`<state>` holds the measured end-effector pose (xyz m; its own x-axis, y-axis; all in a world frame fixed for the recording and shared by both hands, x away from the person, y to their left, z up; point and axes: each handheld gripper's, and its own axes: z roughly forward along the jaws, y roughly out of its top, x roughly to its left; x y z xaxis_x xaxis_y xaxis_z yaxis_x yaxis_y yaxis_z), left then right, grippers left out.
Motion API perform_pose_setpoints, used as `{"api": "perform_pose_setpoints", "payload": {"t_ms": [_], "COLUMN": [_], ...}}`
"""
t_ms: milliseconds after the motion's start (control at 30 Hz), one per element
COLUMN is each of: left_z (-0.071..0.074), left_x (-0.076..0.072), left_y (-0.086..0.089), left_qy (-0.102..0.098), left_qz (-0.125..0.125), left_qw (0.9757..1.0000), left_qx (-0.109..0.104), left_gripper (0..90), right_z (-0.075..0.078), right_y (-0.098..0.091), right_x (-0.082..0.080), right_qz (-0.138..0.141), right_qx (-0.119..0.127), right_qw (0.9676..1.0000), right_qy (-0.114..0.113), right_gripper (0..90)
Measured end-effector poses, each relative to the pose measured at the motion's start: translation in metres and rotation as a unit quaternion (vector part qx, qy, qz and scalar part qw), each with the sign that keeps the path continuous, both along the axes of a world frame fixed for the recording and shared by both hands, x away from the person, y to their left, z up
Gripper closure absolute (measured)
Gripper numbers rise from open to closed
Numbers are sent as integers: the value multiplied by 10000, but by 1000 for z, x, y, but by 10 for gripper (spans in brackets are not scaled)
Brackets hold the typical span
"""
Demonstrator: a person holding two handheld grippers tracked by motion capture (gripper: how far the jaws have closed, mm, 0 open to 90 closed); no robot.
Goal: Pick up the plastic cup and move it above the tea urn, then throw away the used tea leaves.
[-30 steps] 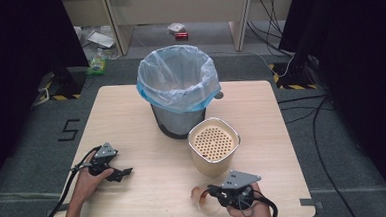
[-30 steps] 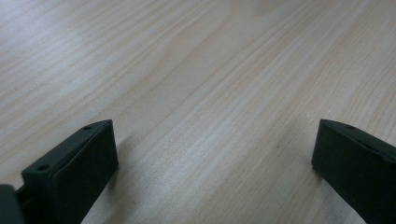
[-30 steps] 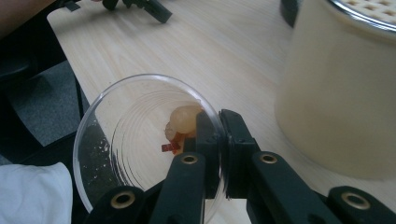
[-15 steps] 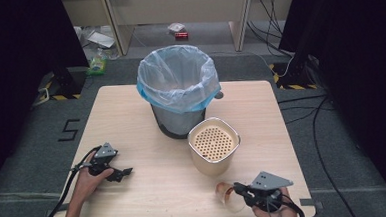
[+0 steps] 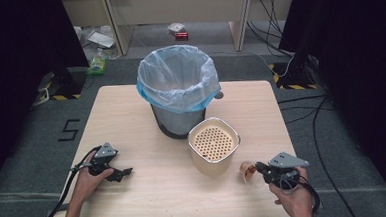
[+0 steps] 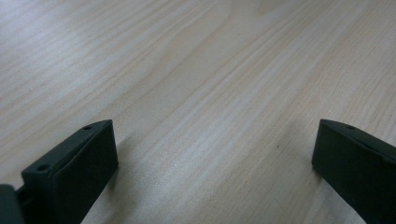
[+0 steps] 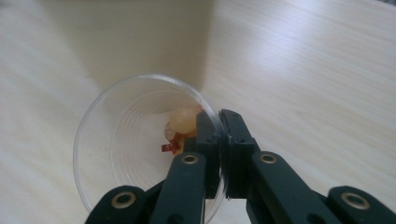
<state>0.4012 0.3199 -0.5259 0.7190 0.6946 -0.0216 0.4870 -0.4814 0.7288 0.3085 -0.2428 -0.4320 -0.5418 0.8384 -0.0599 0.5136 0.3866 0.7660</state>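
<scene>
The right gripper pinches the rim of a clear plastic cup holding food scraps, low over the wooden table just right of the cream perforated-lid container. Left of that container, the left gripper rests on the tabletop, jaws spread wide, grasping nothing.

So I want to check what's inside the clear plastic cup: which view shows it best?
The right gripper view: the clear plastic cup is seen close, its wall pinched by the right tongs, with pale and red scraps inside. The high view shows the cup small beside the beige container. The left gripper view shows bare table.
</scene>
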Motion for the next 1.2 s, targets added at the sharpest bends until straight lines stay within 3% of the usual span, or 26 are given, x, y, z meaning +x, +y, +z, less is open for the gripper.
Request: {"api": "perform_pose_setpoints", "payload": {"t_ms": [200, 300, 567, 1000, 1200], "left_z": [0, 0, 0, 0, 0], "left_x": [0, 0, 0, 0, 0], "left_y": [0, 0, 0, 0, 0], "left_qy": [-1, -2, 1, 1, 0], "left_qz": [0, 0, 1, 0, 2], "left_qw": [10000, 10000, 10000, 10000, 10000], "left_qx": [-1, 0, -3, 0, 0], "left_gripper": [0, 0, 0, 0, 0], "right_z": [7, 12, 30, 66, 84], "right_y": [-19, -23, -28, -12, 9], "right_x": [23, 32, 53, 75, 81], "right_qz": [-407, -570, -787, -796, -563], "right_qx": [40, -76, -157, -185, -317], "right_qw": [9991, 9981, 9952, 9911, 9876], "right_qy": [-117, -220, -562, -1054, -1434], "right_gripper": [872, 872, 872, 873, 872]}}
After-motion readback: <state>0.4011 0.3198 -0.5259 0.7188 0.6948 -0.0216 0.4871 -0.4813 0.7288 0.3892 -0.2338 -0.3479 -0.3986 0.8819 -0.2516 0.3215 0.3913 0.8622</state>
